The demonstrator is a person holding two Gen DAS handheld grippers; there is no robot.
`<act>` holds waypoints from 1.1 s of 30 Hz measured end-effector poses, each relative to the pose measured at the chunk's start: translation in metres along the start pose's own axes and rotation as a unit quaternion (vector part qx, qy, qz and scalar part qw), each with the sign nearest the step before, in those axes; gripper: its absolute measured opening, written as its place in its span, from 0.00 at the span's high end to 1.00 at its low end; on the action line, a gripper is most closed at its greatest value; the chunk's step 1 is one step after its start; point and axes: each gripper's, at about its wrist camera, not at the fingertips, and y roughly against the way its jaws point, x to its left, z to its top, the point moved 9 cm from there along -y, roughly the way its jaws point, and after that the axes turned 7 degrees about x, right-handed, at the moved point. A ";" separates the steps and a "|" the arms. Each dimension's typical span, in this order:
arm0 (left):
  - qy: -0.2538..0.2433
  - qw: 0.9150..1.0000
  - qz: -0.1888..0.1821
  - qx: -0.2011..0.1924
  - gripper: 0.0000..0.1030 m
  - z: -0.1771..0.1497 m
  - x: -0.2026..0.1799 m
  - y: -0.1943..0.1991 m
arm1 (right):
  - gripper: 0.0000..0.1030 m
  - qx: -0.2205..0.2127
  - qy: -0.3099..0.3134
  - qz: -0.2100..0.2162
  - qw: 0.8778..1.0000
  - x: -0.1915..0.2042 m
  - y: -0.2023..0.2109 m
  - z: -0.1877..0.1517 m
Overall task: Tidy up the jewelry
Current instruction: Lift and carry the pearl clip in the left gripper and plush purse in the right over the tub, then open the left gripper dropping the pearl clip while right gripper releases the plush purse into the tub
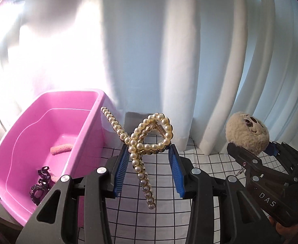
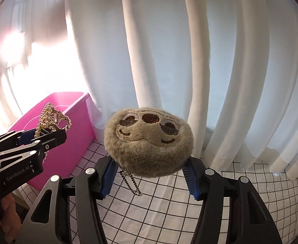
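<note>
The pearl hair clip (image 1: 147, 142) is up in the air, pinched between the blue pads of the left gripper (image 1: 149, 152). The claw is partly closed and squeezes the clip's looped middle, so the long pearl arms stick out above and below. I think it holds the middle because that is the widest, firmest part.

The pink tub (image 1: 47, 134) sits at about nine o'clock from the clip, on the checked cloth (image 1: 159, 213). A dark hair clip (image 1: 40, 185) and a small pink roll (image 1: 61, 148) already lie inside, so the tub looks like the place where things go.

At about three o'clock, the right gripper (image 2: 149, 162) is also partly closed, on a fluffy plush charm (image 2: 149, 140) with a stitched smiling face. Its little ball chain (image 2: 131, 183) hangs loose underneath.

White curtains (image 1: 169, 61) hang behind everything.
</note>
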 end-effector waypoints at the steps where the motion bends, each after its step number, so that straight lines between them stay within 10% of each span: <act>1: 0.005 1.000 0.005 -0.005 0.62 0.005 0.008 0.006 | 0.45 -0.004 0.007 0.007 1.000 0.010 0.000 0.007; 18: 0.108 0.983 0.149 -0.001 0.62 -0.001 0.217 0.039 | 0.45 0.025 0.130 0.145 0.981 0.222 -0.067 0.066; 33: 0.151 0.973 0.162 0.065 0.62 -0.042 0.277 0.003 | 0.45 0.098 0.178 0.137 0.969 0.289 -0.129 0.048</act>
